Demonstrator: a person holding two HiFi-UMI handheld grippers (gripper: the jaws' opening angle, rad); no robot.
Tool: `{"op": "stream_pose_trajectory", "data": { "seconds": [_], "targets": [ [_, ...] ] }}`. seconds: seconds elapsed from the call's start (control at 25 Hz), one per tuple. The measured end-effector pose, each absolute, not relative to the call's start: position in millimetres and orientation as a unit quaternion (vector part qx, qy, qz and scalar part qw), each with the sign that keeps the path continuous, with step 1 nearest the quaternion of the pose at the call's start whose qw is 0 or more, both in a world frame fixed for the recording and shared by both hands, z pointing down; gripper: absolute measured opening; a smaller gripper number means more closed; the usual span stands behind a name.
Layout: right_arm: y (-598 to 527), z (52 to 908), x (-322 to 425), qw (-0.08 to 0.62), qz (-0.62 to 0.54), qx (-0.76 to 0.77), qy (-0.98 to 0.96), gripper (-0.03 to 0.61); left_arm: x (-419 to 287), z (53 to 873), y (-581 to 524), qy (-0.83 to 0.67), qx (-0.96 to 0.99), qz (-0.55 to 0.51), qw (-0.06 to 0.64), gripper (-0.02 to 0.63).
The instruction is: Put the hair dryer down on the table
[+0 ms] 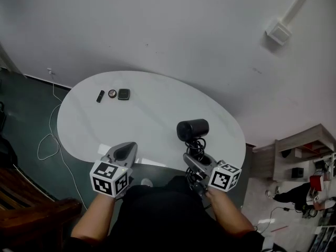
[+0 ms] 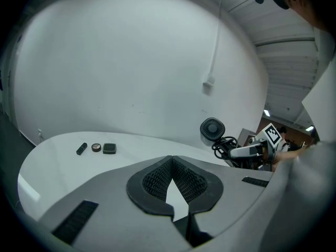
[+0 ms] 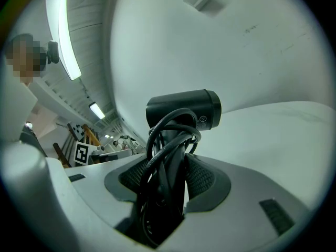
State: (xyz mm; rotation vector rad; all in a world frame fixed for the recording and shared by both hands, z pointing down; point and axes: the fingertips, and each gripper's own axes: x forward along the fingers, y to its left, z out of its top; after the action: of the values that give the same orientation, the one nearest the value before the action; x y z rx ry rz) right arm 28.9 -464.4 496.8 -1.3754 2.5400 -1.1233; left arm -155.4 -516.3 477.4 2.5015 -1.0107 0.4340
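Note:
A black hair dryer (image 1: pixel 192 129) with its cord wound round the handle stands upright over the near right part of the white oval table (image 1: pixel 157 114). My right gripper (image 1: pixel 193 160) is shut on the handle and cord, with the barrel (image 3: pixel 184 109) above the jaws. Whether the dryer touches the tabletop is hidden. My left gripper (image 1: pixel 126 151) hangs at the table's near left edge, its jaws together with nothing between them (image 2: pixel 171 161). The left gripper view shows the hair dryer (image 2: pixel 212 128) from the side, grille towards the camera.
A black tube (image 1: pixel 100 96), a round compact (image 1: pixel 112 93) and a black square case (image 1: pixel 124 94) lie in a row at the table's far left. A white cable (image 1: pixel 50 140) loops on the floor at left. A wooden shelf (image 1: pixel 304 151) stands at right.

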Motion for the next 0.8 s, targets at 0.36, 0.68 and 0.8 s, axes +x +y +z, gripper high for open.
{"op": "stream_pose_trajectory", "data": {
  "seconds": [0.36, 0.68, 0.8],
  "targets": [
    [-491.3, 506.2, 42.2, -0.005, -0.374, -0.419, 0.828, 0.195, -145.0, 488.6, -528.3, -0.388, 0.881, 0.162, 0.219, 0.011],
    [-514.5, 508.6, 61.4, -0.041, -0.370, -0.390, 0.842, 0.195, -132.3, 486.6, -536.0, -0.426, 0.861, 0.155, 0.232, 0.011],
    [-522.1, 513.0, 70.6, -0.054, -0.363, -0.389, 0.845, 0.195, -128.4, 488.4, -532.5, -0.434, 0.856, 0.157, 0.234, 0.011]
  ]
}}
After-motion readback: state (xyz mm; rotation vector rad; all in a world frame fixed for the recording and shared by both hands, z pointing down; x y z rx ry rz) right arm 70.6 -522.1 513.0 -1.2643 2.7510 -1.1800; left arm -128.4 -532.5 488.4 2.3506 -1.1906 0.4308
